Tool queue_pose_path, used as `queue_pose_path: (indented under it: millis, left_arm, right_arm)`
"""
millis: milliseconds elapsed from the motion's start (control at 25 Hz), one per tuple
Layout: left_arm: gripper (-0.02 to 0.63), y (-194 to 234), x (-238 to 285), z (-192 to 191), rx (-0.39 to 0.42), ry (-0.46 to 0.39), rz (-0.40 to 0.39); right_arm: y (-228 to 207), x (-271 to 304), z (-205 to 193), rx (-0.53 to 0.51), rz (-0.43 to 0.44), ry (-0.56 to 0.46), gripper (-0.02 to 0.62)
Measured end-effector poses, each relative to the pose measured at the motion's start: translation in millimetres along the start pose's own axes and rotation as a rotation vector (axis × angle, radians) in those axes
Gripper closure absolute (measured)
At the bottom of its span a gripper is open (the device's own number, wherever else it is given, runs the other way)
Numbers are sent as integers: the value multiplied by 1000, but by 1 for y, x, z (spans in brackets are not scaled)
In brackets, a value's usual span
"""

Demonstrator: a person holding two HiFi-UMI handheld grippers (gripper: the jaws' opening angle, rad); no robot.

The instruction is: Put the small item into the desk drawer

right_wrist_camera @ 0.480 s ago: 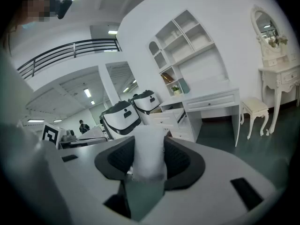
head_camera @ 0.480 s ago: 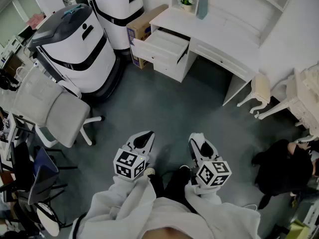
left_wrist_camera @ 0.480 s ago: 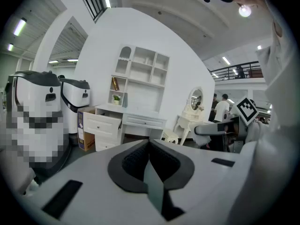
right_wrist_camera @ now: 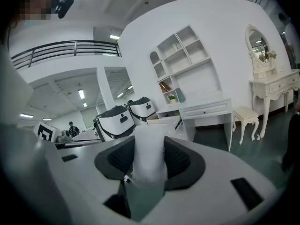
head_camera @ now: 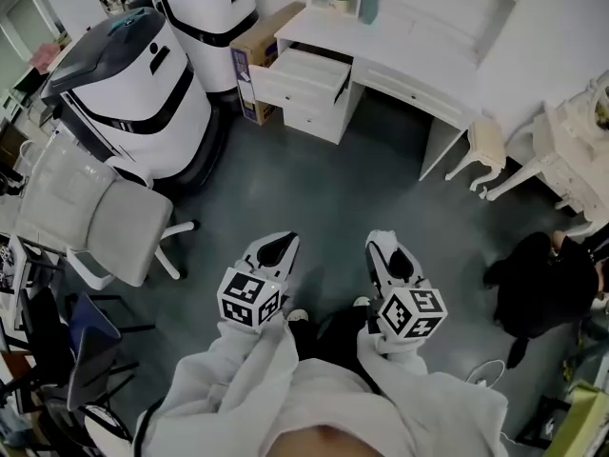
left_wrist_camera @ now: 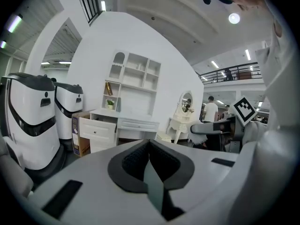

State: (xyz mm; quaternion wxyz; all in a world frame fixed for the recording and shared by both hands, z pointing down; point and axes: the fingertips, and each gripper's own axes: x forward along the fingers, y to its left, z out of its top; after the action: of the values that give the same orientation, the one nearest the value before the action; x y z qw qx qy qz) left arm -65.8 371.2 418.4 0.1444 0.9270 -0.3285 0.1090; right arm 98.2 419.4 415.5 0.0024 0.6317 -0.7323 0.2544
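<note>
I hold both grippers low in front of my body, pointing toward the white desk (head_camera: 409, 46) across the grey floor. Its top left drawer (head_camera: 303, 74) stands pulled open, also seen as the open drawer (left_wrist_camera: 97, 130) and the drawer (right_wrist_camera: 165, 122) far ahead. My right gripper (right_wrist_camera: 149, 150) is shut on a small white item (right_wrist_camera: 149, 156) that stands upright between the black pads. In the head view that right gripper (head_camera: 385, 248) sits right of centre. My left gripper (head_camera: 278, 247) is shut with nothing in it, its pads meeting in the left gripper (left_wrist_camera: 149, 146).
Two large white-and-black machines (head_camera: 143, 93) stand left of the desk, with a cardboard box (head_camera: 255, 53) between them and the drawer. A white office chair (head_camera: 90, 212) is at my left. A white stool (head_camera: 485, 150), a vanity table (head_camera: 571, 150) and a dark shape (head_camera: 542, 288) lie right.
The head view has shifted slightly, so the desk sits a little higher and further left. Both grippers keep the same pose and grip.
</note>
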Motion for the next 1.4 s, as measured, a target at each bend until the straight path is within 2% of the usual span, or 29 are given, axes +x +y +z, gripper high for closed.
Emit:
queue_pose_path:
  millis: [360,760,1080,1400]
  left_arm:
    - [589,10,-32,-10,-14,-22,0]
    - [589,34,-56,-25,-72,-18,63]
    - [589,57,-33,-12,-83,-35,122]
    - [589,88,20,22,-53,-38,130]
  right_arm:
    - [41,0,-14,-53,22,4,403]
    - [66,25,-29,-64,68,72,403]
    - [51,65,-13,-67,109,90,403]
    - [24,118,17,-58,119,98,403]
